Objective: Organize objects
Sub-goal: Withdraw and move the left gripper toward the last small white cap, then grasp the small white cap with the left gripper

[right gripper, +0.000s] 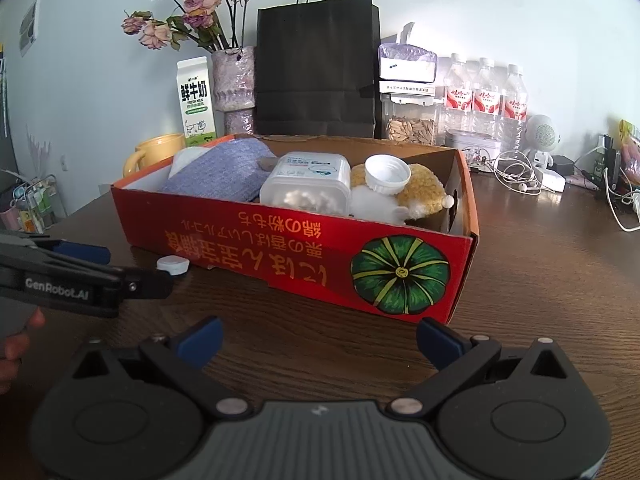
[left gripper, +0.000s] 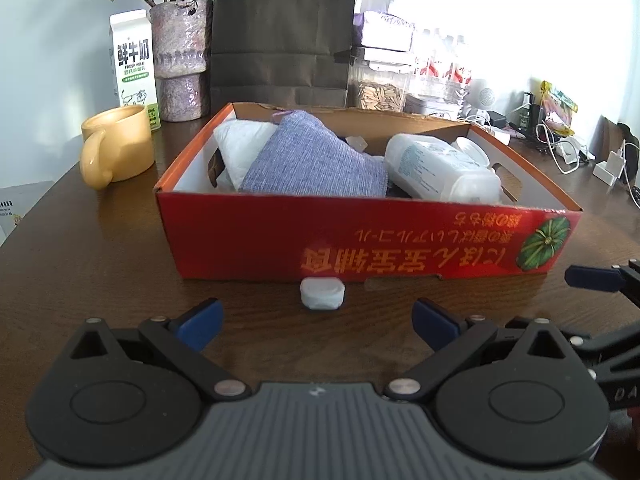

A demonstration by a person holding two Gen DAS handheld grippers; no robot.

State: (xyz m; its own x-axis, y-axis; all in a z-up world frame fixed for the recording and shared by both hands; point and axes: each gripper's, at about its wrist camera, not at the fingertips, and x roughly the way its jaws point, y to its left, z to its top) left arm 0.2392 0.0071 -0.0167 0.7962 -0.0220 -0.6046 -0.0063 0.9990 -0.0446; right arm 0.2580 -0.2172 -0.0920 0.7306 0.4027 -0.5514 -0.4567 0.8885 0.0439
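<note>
A red cardboard box (left gripper: 280, 236) (right gripper: 248, 240) with a pumpkin print stands on the dark wooden table. Inside lie a blue-grey cloth (left gripper: 316, 160) (right gripper: 224, 172), a clear plastic tub of cotton swabs (left gripper: 440, 168) (right gripper: 308, 184), a white cap (right gripper: 387, 174) and a yellow-white plush toy (right gripper: 420, 192). A small white case (left gripper: 322, 293) (right gripper: 173, 266) sits on the table just outside the box's front wall. My left gripper (left gripper: 318, 326) (right gripper: 96, 264) is open, close behind that case. My right gripper (right gripper: 318, 338) is open and holds nothing, near the box's pumpkin corner.
Behind the box stand a yellow mug (left gripper: 116, 148), a milk carton (left gripper: 134, 64), a vase of dried roses (right gripper: 234, 80), a black paper bag (right gripper: 316, 64), a jar of seeds (right gripper: 410, 128) and water bottles (right gripper: 486, 92). Cables and chargers (right gripper: 520, 180) clutter the far right.
</note>
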